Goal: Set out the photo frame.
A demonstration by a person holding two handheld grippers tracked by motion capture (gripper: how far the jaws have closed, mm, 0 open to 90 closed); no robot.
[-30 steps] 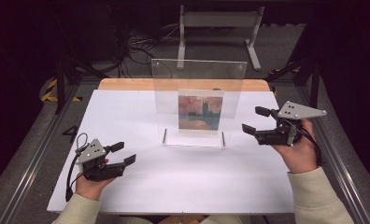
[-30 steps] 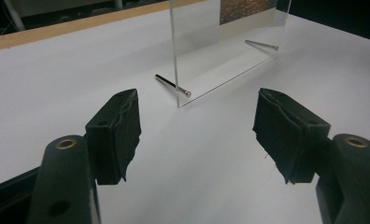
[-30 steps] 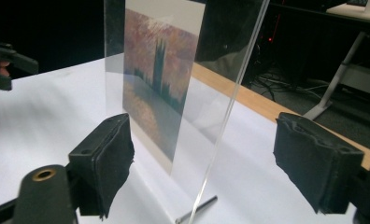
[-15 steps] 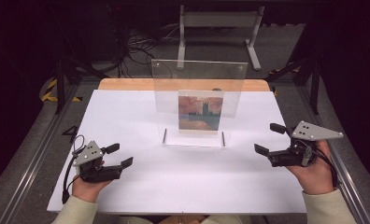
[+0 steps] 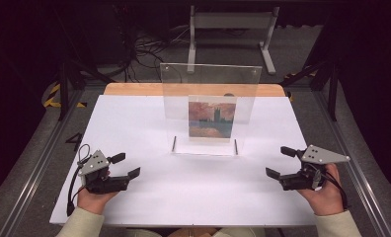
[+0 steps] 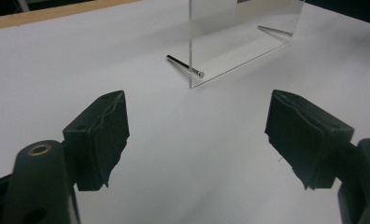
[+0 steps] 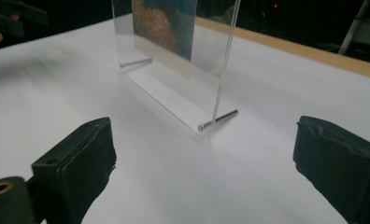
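A clear acrylic frame (image 5: 209, 89) stands upright on two metal pins in the middle of the white board (image 5: 134, 123). It holds a small painted picture (image 5: 212, 118) of a building under an orange sky. My left gripper (image 5: 125, 165) rests low at the front left, open and empty. My right gripper (image 5: 281, 162) sits at the front right, also open with nothing between its jaws. In the left gripper view the frame's corner (image 6: 230, 42) and one pin (image 6: 185, 65) lie ahead. The right gripper view shows the frame (image 7: 174, 56) and a pin (image 7: 218, 119) close ahead.
A wooden strip (image 5: 134, 89) edges the board's far side. Beyond it stand a grey metal stand (image 5: 230, 22) and loose cables (image 5: 144, 49) on the dark floor. Metal rails (image 5: 30, 173) run along both sides of the table.
My right gripper has dropped from beside the frame toward the front right of the board. My left gripper has drawn back slightly toward the near edge. Both stay open.
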